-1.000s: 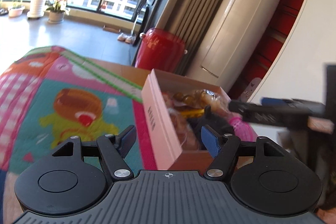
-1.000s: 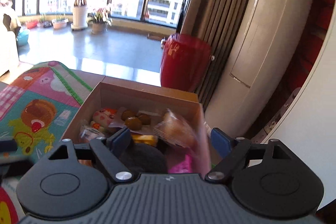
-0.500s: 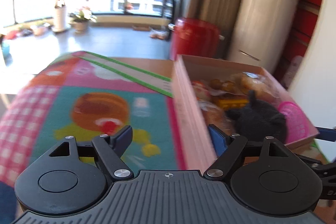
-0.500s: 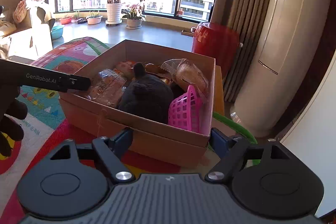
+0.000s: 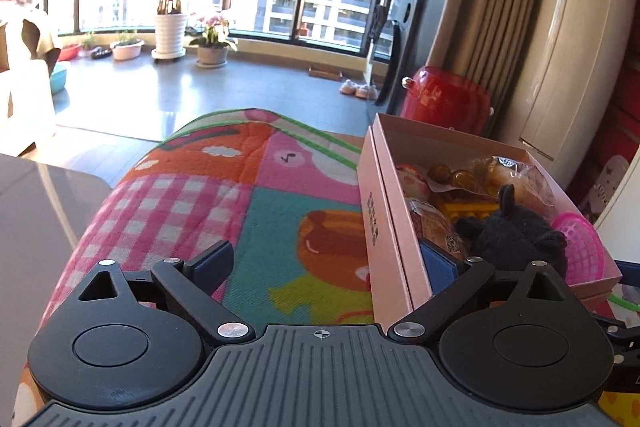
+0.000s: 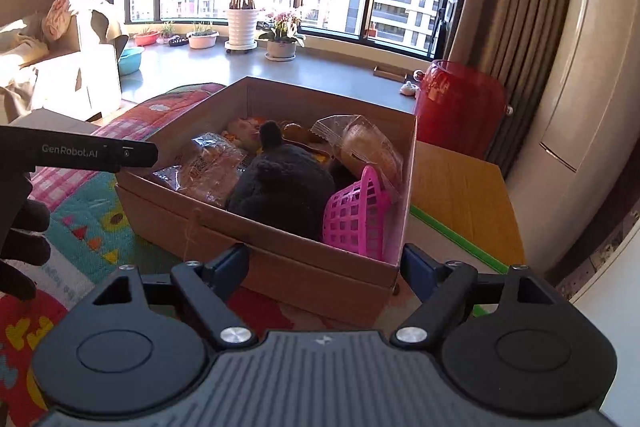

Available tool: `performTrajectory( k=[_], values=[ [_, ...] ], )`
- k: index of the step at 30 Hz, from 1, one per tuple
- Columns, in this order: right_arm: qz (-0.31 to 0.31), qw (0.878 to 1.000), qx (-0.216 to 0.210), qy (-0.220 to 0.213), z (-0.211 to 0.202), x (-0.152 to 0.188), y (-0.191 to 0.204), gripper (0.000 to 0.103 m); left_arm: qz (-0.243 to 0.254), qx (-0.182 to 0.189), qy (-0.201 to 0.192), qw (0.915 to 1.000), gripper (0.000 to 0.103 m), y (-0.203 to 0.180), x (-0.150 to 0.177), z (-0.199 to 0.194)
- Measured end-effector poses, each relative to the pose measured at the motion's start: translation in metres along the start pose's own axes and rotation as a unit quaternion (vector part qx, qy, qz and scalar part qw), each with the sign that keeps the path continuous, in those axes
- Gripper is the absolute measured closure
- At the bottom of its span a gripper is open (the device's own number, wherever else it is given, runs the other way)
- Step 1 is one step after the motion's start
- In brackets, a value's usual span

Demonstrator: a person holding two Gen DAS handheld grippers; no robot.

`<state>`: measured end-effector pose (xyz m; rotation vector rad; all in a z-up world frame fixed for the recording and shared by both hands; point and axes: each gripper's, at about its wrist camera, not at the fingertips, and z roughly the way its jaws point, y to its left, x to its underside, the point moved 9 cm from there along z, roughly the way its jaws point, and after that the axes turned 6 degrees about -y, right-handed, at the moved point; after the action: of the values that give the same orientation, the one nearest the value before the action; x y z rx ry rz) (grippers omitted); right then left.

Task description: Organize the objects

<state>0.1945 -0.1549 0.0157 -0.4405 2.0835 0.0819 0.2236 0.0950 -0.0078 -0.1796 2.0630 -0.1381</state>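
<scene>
A cardboard box (image 6: 280, 259) sits on a colourful play mat (image 5: 272, 219). It holds a black plush toy (image 6: 280, 183), a pink plastic basket (image 6: 352, 219), wrapped bread (image 6: 372, 147) and other small items. The box also shows in the left wrist view (image 5: 380, 223), with the plush toy (image 5: 516, 231) and the basket (image 5: 580, 247) inside. My left gripper (image 5: 328, 267) is open and empty, astride the box's left wall. My right gripper (image 6: 324, 267) is open and empty, just in front of the box's near wall. The left gripper's body (image 6: 80, 151) shows at the box's left side.
A red bin (image 6: 460, 107) stands behind the box beside curtains and a white air conditioner (image 6: 580, 67). A bare wooden table surface (image 6: 460, 195) lies right of the box. Potted plants (image 6: 280, 39) line the window. A sofa (image 6: 60, 67) stands at the left.
Both grippers have drawn back from the box and stay open. The right wrist view now shows the whole box from a little farther away. The left gripper has shifted left along the box's side.
</scene>
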Motion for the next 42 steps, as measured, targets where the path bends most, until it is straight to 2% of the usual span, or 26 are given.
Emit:
performTrajectory(
  k=[3, 5, 6, 7, 9, 11, 13, 16, 20, 22, 23, 26, 31, 42],
  values=[
    [0.006, 1.0, 0.003, 0.0, 0.001, 0.001, 0.001, 0.018, -0.012, 0.01, -0.008, 0.9999, 0.004, 0.0, 0.0, -0.006],
    [0.031, 0.999, 0.012, 0.002, -0.004, 0.005, -0.004, 0.011, -0.014, 0.008, -0.033, 0.9993, 0.004, -0.002, -0.004, -0.022],
    [0.051, 0.999, 0.017, 0.003, -0.009, 0.009, -0.007, 0.003, -0.011, 0.006, -0.048, 0.9988, 0.005, -0.003, -0.007, -0.037],
    [0.067, 0.998, 0.021, 0.001, -0.014, 0.013, -0.009, 0.0, -0.004, 0.004, -0.063, 0.998, 0.005, -0.004, -0.009, -0.048],
    [0.087, 0.995, 0.038, 0.007, -0.025, 0.026, -0.011, 0.0, 0.01, 0.005, -0.08, 0.9967, 0.005, -0.008, -0.007, -0.071],
    [0.093, 0.994, 0.049, 0.021, -0.034, 0.041, -0.006, 0.0, 0.028, 0.022, -0.065, 0.9973, 0.005, -0.019, 0.009, -0.088],
    [0.106, 0.993, 0.05, 0.032, -0.043, 0.058, -0.002, 0.0, 0.045, 0.038, -0.03, 0.9978, 0.005, -0.029, 0.033, -0.096],
    [0.119, 0.991, 0.041, 0.051, -0.049, 0.081, 0.007, 0.0, 0.062, 0.042, 0.002, 0.9972, 0.005, -0.042, 0.068, -0.101],
    [0.114, 0.99, 0.055, 0.058, -0.045, 0.089, 0.009, 0.0, 0.077, 0.018, 0.015, 0.9967, 0.005, -0.052, 0.089, -0.096],
    [0.113, 0.991, 0.055, 0.044, -0.044, 0.09, 0.007, 0.0, 0.094, -0.006, 0.022, 0.9953, 0.005, -0.052, 0.096, -0.092],
    [0.105, 0.993, 0.052, 0.03, -0.044, 0.09, 0.007, 0.0, 0.101, -0.019, 0.032, 0.9942, 0.004, -0.051, 0.099, -0.09],
    [0.12, 0.992, 0.044, 0.018, -0.044, 0.09, 0.002, 0.0, 0.099, -0.028, 0.031, 0.9942, 0.004, -0.051, 0.098, -0.091],
    [0.115, 0.991, 0.062, 0.02, -0.041, 0.087, 0.002, 0.0, 0.093, -0.034, 0.031, 0.9946, 0.003, -0.051, 0.097, -0.089],
    [0.115, 0.991, 0.063, 0.016, -0.041, 0.088, 0.002, 0.0, 0.093, -0.034, 0.032, 0.9946, 0.003, -0.052, 0.098, -0.086]
  ],
)
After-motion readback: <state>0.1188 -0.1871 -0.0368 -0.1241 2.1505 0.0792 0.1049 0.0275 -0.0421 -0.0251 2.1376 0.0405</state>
